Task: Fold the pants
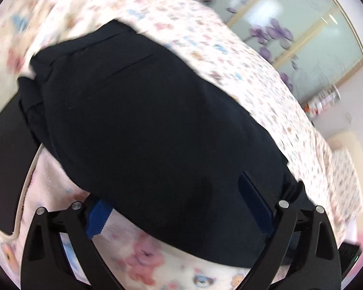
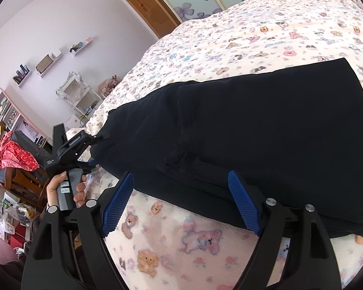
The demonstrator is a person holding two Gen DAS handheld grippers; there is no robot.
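The dark navy pants (image 2: 254, 130) lie folded in a thick bundle on the bear-print bedspread (image 2: 254, 36). My right gripper (image 2: 181, 203) is open, its blue pads at the near edge of the bundle, one pad (image 2: 242, 203) touching the cloth. My left gripper (image 1: 176, 207) is open wide around the bundle's near end (image 1: 145, 120); the left pad (image 1: 96, 220) is partly hidden under the cloth. In the right wrist view the left gripper (image 2: 94, 142) sits at the bundle's left end, held by a hand.
The bedspread (image 1: 230, 55) covers the whole bed. Sliding wardrobe doors with purple flowers (image 1: 290, 31) stand behind it. A wooden door (image 2: 152, 7), wall shelves (image 2: 46, 65) and cluttered furniture (image 2: 14, 157) are at the left of the room.
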